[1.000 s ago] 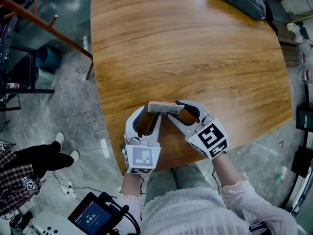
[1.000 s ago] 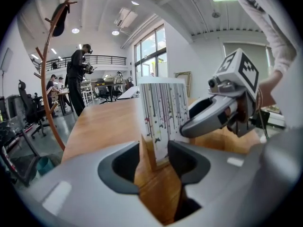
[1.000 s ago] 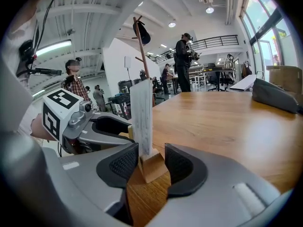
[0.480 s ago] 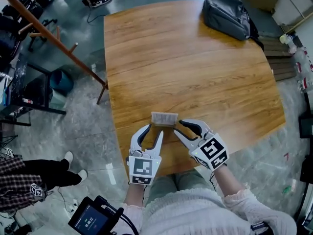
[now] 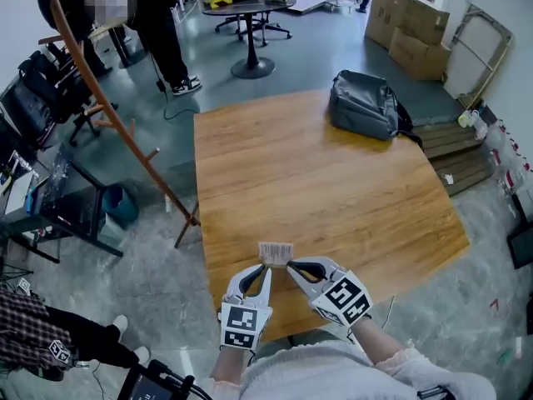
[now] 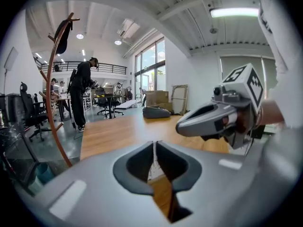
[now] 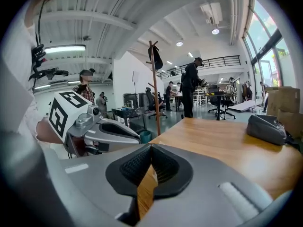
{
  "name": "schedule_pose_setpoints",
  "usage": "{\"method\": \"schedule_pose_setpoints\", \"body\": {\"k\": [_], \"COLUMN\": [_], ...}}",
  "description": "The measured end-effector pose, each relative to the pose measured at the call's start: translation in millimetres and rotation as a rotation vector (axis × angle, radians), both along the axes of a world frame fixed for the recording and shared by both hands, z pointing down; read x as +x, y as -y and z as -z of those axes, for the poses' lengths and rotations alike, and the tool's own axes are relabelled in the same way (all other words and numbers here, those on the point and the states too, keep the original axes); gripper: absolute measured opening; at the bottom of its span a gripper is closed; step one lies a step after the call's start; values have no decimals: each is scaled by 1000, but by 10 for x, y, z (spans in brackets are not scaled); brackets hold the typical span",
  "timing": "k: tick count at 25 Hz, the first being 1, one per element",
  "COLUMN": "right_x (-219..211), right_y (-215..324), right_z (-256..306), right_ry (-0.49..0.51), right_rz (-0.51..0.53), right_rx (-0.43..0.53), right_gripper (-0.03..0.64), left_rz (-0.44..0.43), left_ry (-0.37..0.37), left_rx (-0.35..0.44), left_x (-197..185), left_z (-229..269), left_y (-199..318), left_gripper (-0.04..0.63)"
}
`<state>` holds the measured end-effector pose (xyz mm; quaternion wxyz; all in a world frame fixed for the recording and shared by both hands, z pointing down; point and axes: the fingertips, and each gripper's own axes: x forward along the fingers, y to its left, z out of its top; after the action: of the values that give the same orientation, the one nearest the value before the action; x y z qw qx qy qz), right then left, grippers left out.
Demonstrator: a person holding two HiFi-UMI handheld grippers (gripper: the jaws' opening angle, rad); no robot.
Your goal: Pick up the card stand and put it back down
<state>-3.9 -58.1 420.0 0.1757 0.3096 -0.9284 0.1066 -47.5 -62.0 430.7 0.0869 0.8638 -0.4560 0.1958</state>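
The card stand [image 5: 276, 252], a small pale block, rests on the wooden table [image 5: 333, 182] close to its near edge. My left gripper [image 5: 266, 267] hovers just behind the stand's left end. Its jaws have just been closing, and their tips now meet with nothing between them. My right gripper [image 5: 291, 265] hangs behind the stand's right end, shut and empty. The left gripper view shows my left gripper [image 6: 154, 145] with its pads together and the right gripper [image 6: 180, 127] beside it. In the right gripper view, the pads of my right gripper [image 7: 151, 148] are pressed together.
A dark backpack [image 5: 365, 107] lies at the table's far right corner. A slanted wooden coat rack [image 5: 108, 115] stands off the table's left side. Behind are a round table [image 5: 250, 5], office chairs, a standing person [image 5: 162, 23] and cardboard boxes [image 5: 412, 23].
Both grippers stood open around the stand's ends; they have pulled back towards me, risen and shut. The stand stays on the table. The head view has drawn back and shows far more of the room.
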Motion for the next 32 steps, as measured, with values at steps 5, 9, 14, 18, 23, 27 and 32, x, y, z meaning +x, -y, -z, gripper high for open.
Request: {"method": "schedule_pose_setpoints", "body": {"k": [5,9,14,18,23,27,32], "right_x": [-72,-95,-162,-187,-184,-204,-173], "right_y": [-8,-76,-213,-258,-251,-245,-214], "right_z": [165,137,53,32,65,71,75], "right_ry": [17,13,-35,-56,-52,-57,-59], "right_rz": [24,54,120,143,140,138,123], "right_rx": [27,18,11,11,8,4,6], "right_gripper": [0,0,0,0,0,0,0], "left_rz": [2,3,-12,-15,8,10,2], "left_ry": [-46,-49,-56,-56,-92,-78,-83], "left_rx": [28,34,20,16,-7,-21,-38], "left_x": [14,54,99,110,91,46,81], "left_z": [131,149,126,129,152,150,115], "left_y": [7,-21,-80,-95,-97,-92,-107], "left_gripper": [9,9,9,9,9,10,11]}}
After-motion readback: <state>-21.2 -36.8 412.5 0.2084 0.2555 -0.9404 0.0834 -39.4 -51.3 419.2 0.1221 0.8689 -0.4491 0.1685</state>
